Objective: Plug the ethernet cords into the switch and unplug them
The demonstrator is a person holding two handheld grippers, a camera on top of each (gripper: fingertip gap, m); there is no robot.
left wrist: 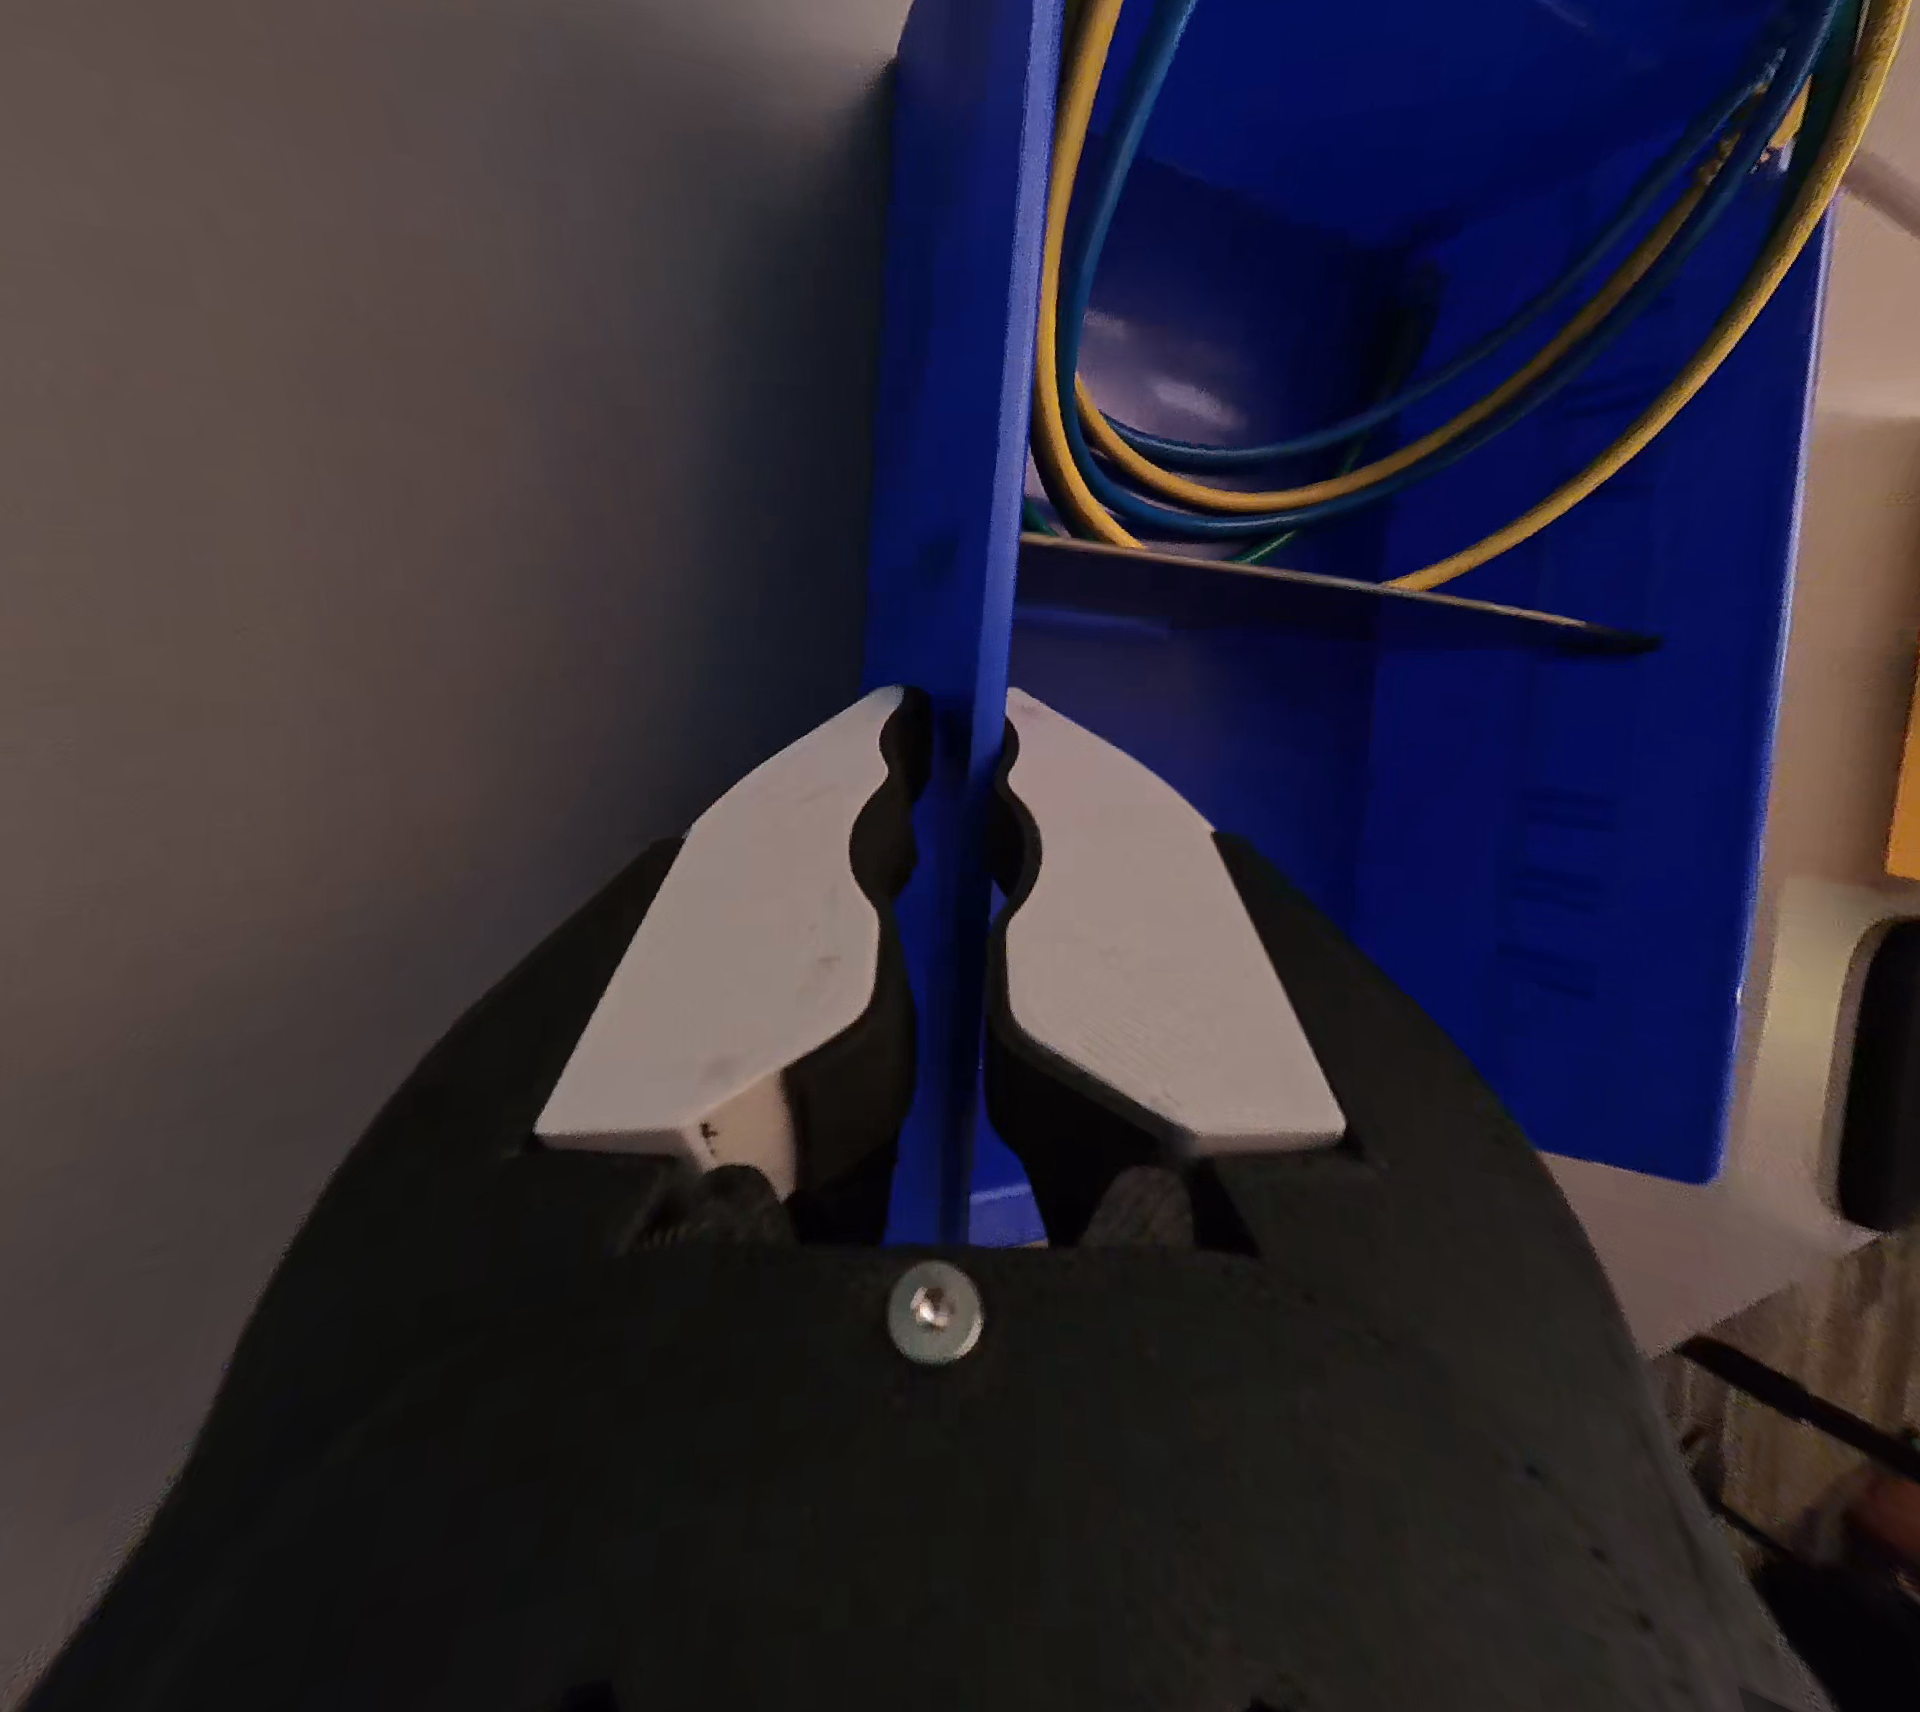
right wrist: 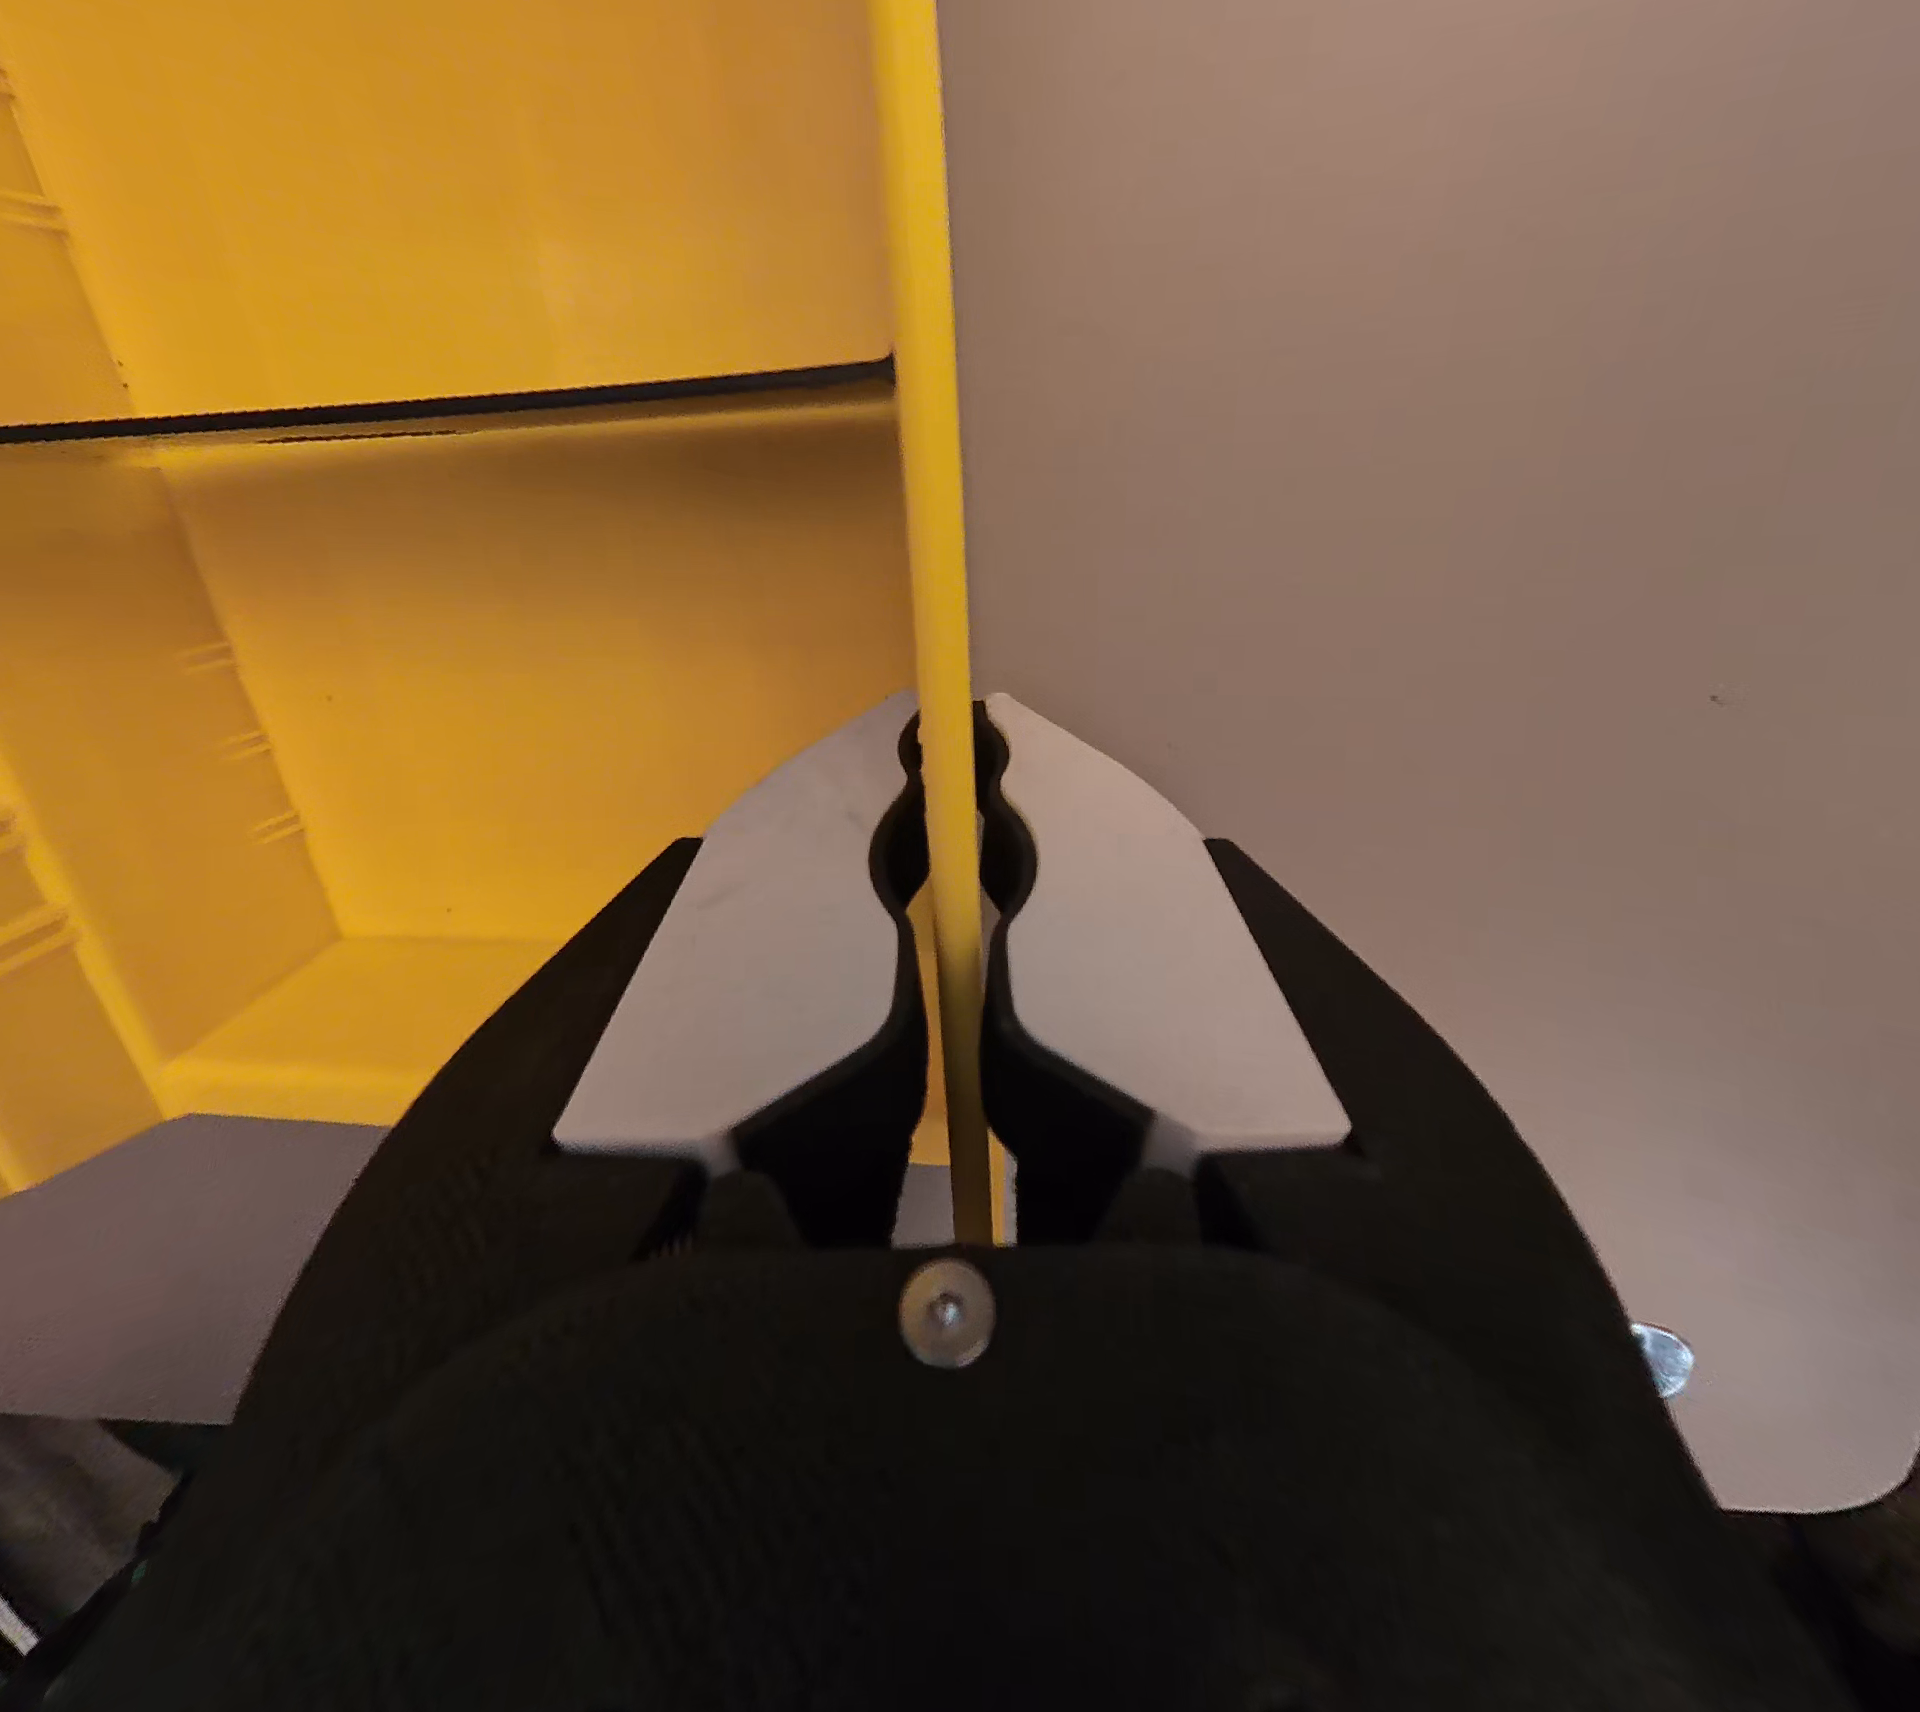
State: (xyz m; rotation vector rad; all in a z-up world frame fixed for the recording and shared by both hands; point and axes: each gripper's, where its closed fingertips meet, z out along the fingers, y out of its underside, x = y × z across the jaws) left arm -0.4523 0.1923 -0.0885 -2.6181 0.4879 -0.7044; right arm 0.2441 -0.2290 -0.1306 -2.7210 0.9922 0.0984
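My left gripper [left wrist: 956, 706] is shut on the left wall of a blue plastic bin [left wrist: 1538, 727]. Inside the bin lie looped ethernet cords [left wrist: 1195, 478], yellow, blue and green, behind a thin dark divider [left wrist: 1351, 597]. My right gripper [right wrist: 951, 712] is shut on the right wall of a yellow plastic bin [right wrist: 468, 156]. The yellow bin's compartments look empty and a thin dark divider [right wrist: 447, 410] crosses it. No switch shows in either view.
A pale table top [left wrist: 364, 415] lies left of the blue bin and also right of the yellow bin [right wrist: 1455, 415]. The table's rounded edge and a metal bolt [right wrist: 1662, 1345] show at lower right. A sliver of the yellow bin [left wrist: 1907, 779] shows past the blue one. Tip to tip, the grippers are about 80 centimetres apart.
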